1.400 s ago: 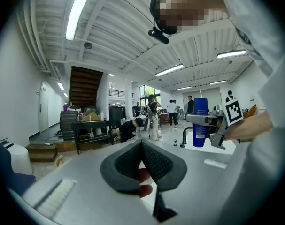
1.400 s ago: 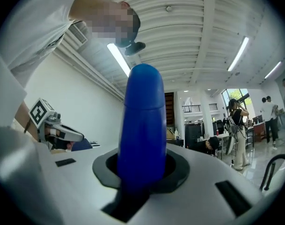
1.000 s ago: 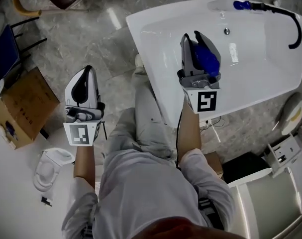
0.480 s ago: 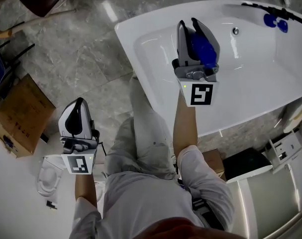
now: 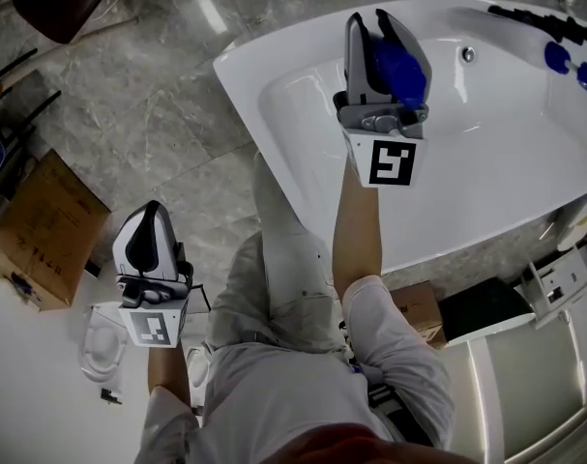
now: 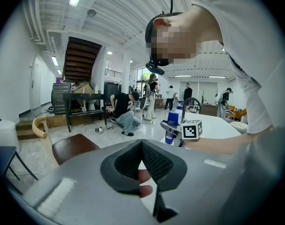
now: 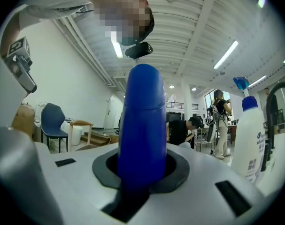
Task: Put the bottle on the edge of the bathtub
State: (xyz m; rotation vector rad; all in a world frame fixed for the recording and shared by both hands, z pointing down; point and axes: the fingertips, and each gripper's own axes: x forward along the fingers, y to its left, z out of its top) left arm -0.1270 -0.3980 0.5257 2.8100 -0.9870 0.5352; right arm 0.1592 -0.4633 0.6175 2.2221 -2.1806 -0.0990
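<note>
Your right gripper (image 5: 375, 37) is clamped on the blue bottle (image 5: 399, 73), whose long axis runs along the jaws toward 12 o'clock. It's over the bathtub (image 5: 251, 114) basin, with bare rim at 9 o'clock. The left gripper (image 5: 148, 222) is closed and empty, well off at 7 o'clock.

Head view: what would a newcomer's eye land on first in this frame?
The blue bottle clamped in the right gripper stands out first, held over the white bathtub at the top right. Next comes the left gripper, shut and empty, low over the grey floor at the lower left, with a cardboard box further left.
</note>
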